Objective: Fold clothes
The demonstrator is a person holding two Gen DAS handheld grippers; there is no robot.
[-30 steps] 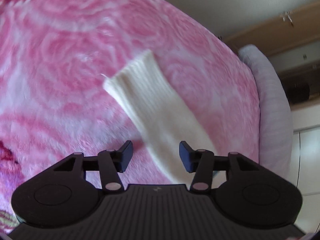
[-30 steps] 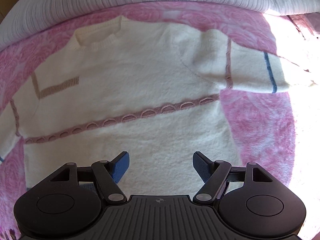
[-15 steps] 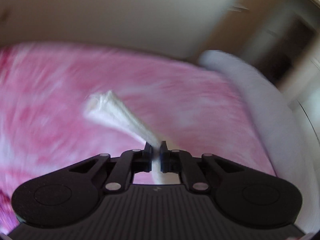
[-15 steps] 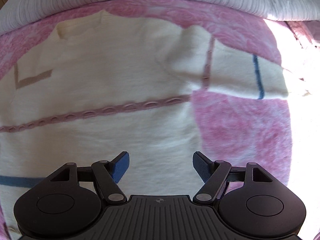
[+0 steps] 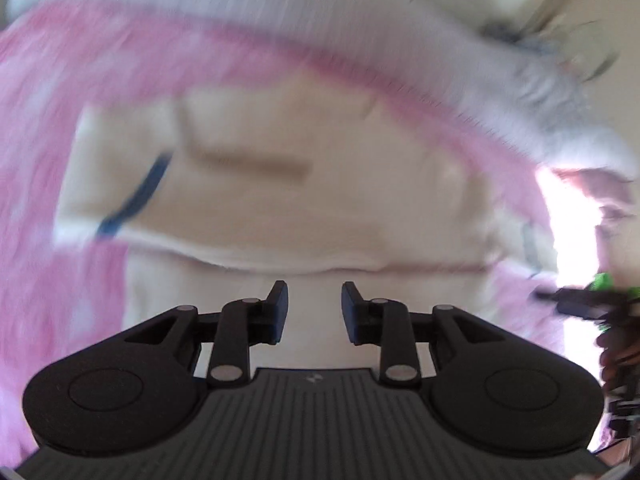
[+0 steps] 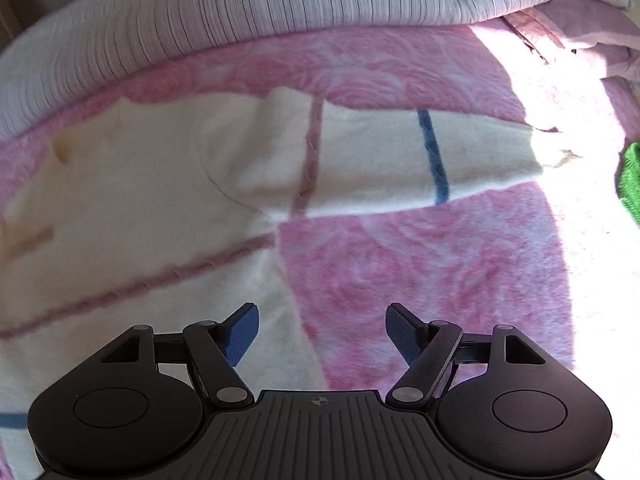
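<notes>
Here a cream knitted sweater (image 6: 132, 216) with thin dusty-pink stripes and a blue band on each sleeve lies flat on a fluffy pink blanket with a rose pattern (image 6: 432, 264). In the right wrist view its right sleeve (image 6: 400, 160) stretches out sideways from the shoulder toward the sunlit right edge, so the long axis of the sleeve runs left to right, while the body runs from the neckline at the upper left down toward the camera. A pink stripe crosses the chest, and another goes around the upper sleeve. In the left wrist view, which is blurred, the other sleeve (image 5: 120, 184) is folded across the chest of the sweater (image 5: 320, 200), and its blue band sits at the left. I can read no label or writing on the garment.

The right gripper (image 6: 321, 330) is wide open and holds nothing; it hangs above the side edge of the sweater body, where cream fabric meets the pink blanket. The left gripper (image 5: 314, 306) also stands open and empty, over the lower part of the sweater. A grey-white ribbed quilt (image 6: 280, 4) lies rolled along the far edge of the blanket. A small green cloth (image 6: 630, 184) shows at the right border.
</notes>
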